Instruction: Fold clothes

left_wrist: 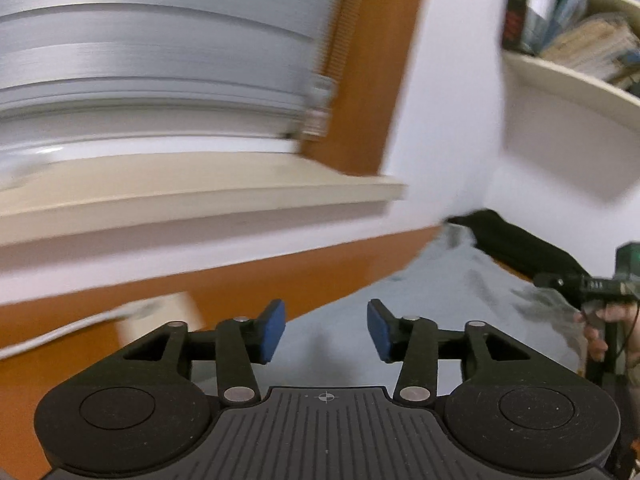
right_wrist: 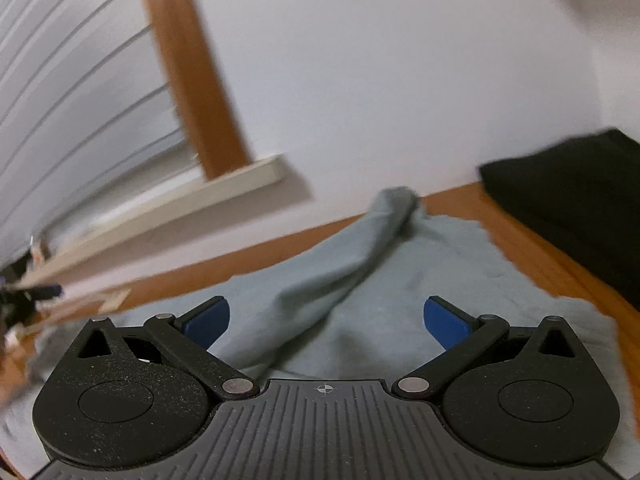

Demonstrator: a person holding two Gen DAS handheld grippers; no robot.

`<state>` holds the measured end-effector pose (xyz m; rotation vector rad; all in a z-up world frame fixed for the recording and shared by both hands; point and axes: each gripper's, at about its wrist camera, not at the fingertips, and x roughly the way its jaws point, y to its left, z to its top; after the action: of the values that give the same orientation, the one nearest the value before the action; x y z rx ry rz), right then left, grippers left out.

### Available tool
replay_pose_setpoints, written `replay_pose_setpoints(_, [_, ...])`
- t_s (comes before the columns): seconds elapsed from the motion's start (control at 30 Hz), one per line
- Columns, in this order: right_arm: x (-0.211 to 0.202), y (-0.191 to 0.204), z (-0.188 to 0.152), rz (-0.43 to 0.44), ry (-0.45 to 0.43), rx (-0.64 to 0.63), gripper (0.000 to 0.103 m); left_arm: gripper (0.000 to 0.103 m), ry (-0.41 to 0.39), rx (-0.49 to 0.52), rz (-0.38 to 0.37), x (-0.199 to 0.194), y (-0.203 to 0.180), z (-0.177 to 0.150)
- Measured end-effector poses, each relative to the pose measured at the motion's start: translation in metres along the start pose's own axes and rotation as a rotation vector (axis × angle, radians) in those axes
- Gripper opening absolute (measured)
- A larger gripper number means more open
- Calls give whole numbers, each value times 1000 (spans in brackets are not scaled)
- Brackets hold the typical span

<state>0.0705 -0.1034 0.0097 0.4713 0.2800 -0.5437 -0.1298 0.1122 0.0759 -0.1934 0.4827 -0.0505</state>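
Observation:
A pale grey garment [right_wrist: 440, 264] lies spread on the orange wooden table [right_wrist: 532, 256]. One long folded part of it [right_wrist: 340, 276] runs as a ridge toward the far wall. My right gripper [right_wrist: 326, 320] hovers just above the cloth, open, with nothing between its blue pads. My left gripper [left_wrist: 326, 330] is also open and empty, over the garment's [left_wrist: 440, 280] near edge. In the left wrist view the other gripper [left_wrist: 588, 285] and the hand [left_wrist: 600, 332] holding it show at the right edge.
A black bulky thing [right_wrist: 568, 200] rests on the table at the right, against the wall. A window with blinds [left_wrist: 152, 60] and a cream sill [left_wrist: 200, 196] is at the left. A shelf of books [left_wrist: 580, 32] hangs at the upper right.

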Motion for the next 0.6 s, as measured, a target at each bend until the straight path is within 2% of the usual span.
replay_pose_setpoints(0.07, [-5,-6,4,-28,-11,9,103,59,23,43,-45,29,-18,6])
replay_pose_setpoints(0.13, [-5,-9,6,-34,-10,0,92,61,40,80,-74,52,-36,7])
replay_pose_setpoints(0.17, [-4,-8,7,-24,-3,1,81,62,48,96,-88,62,-43,5])
replay_pose_setpoints(0.2, [-1,-8,9,-13,8,6,74,62,55,112,-101,72,-51,4])
replay_pose_setpoints(0.27, [8,-7,13,7,34,12,67,62,81,108,-135,88,-64,0])
replay_pose_setpoints(0.37, [32,-6,23,19,74,50,67,62,105,125,-183,106,-86,-2])
replay_pose_setpoints(0.47, [60,-11,38,23,120,83,68,62,116,184,-211,123,-109,-3])
replay_pose_setpoints(0.6, [96,-23,48,-13,182,129,68,58,135,223,-219,152,-127,-7])
